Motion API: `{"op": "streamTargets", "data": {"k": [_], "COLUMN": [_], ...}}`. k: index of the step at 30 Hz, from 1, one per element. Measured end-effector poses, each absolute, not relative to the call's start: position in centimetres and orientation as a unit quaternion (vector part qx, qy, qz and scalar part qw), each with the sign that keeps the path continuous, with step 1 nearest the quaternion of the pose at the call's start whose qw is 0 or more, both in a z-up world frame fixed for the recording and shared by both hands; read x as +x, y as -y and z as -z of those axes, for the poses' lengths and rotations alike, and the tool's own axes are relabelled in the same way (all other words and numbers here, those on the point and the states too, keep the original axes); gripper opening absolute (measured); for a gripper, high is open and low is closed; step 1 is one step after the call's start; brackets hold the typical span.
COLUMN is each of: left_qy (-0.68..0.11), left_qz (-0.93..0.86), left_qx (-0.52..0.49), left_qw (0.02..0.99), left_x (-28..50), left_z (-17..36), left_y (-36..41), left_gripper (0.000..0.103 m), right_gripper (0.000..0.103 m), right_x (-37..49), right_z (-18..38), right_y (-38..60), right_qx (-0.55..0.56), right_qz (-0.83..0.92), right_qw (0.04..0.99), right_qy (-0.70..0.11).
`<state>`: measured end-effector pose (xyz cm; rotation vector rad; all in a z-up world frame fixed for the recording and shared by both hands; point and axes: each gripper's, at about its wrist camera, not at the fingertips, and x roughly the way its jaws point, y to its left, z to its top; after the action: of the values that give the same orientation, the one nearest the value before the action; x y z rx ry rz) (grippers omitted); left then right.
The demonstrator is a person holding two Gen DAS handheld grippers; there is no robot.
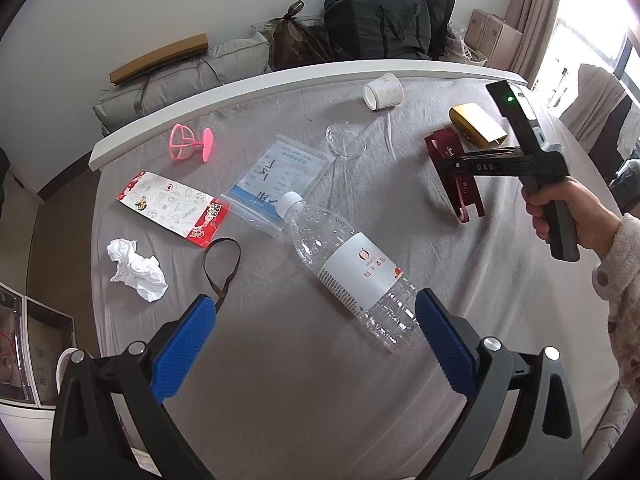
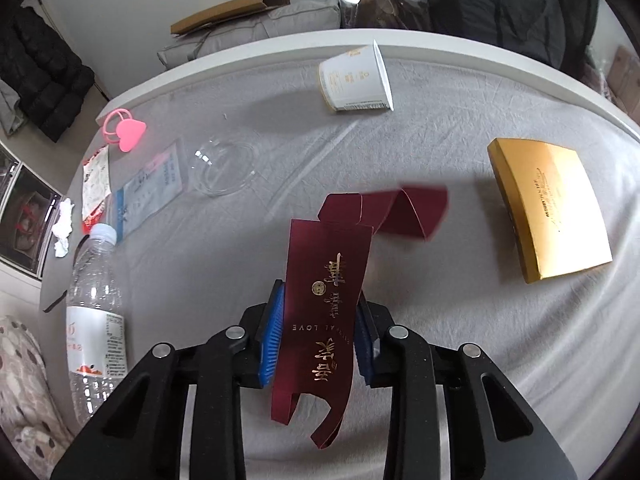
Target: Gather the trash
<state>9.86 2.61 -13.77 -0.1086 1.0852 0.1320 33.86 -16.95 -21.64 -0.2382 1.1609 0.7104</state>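
Observation:
My right gripper [image 2: 320, 300] is shut on a dark red flattened paper box [image 2: 326, 292] and holds it above the grey sheet; it also shows in the left wrist view [image 1: 456, 176]. My left gripper [image 1: 314, 312] is open and empty, its blue pads either side of the base of an empty clear plastic bottle [image 1: 348, 268] lying on the sheet. The bottle shows at the left in the right wrist view [image 2: 94, 312]. A crumpled white tissue [image 1: 138, 270] lies to the left of the left gripper.
On the sheet lie a gold box [image 2: 550, 208], a tipped paper cup [image 2: 354, 80], a clear lid [image 2: 222, 168], a labelled plastic bag [image 1: 276, 184], a red-white packet [image 1: 172, 210], a pink holder [image 1: 190, 144] and a brown loop [image 1: 222, 266]. Bags stand behind the white rail [image 1: 240, 92].

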Motion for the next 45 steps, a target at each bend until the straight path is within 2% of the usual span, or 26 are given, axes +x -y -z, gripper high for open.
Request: {"op": "streamTargets", "data": {"k": [8,12,23,24,26,32,36,45], "left_qy": [-0.532,-0.546,-0.583,-0.584,-0.585,-0.583,-0.563,-0.532], "left_qz": [-0.063,-0.066,-0.111,-0.109,-0.097,-0.079,-0.084,-0.099], "left_qx": [-0.058,-0.095,-0.161,-0.170,-0.190,-0.174,-0.162,-0.171], "left_qw": [0.842,0.830,0.789,0.786,0.782,0.790,0.806,0.823], "left_x": [12.6,13.9,17.6,17.7,17.7,16.5,15.1,11.9], "left_z": [16.8,19.6,25.5,25.9,26.5,25.3,22.6,19.5], "left_y": [-1.2,-1.5,-0.2,-0.3,-0.6,-1.2,-2.4,-6.6], "left_gripper": [0.098,0.098,0.098,0.096,0.079,0.075,0.067,0.064], "right_gripper": [0.026,0.026,0.026,0.026,0.026,0.026,0.026,0.026], "right_x": [30.3,28.7,26.2,26.0,25.7,25.2,24.6,23.0], "right_z": [16.7,14.9,13.7,13.7,13.6,12.8,11.6,8.4], "right_y": [20.6,23.6,26.2,26.2,26.1,25.7,24.1,19.2], "right_qx": [-0.069,-0.051,-0.025,-0.026,-0.036,-0.037,-0.050,-0.087], "right_qz": [-0.352,-0.350,-0.340,-0.341,-0.342,-0.349,-0.368,-0.401], "right_qw": [0.785,0.792,0.799,0.798,0.797,0.798,0.796,0.796], "right_qy": [-0.505,-0.498,-0.495,-0.497,-0.496,-0.490,-0.479,-0.446]}}
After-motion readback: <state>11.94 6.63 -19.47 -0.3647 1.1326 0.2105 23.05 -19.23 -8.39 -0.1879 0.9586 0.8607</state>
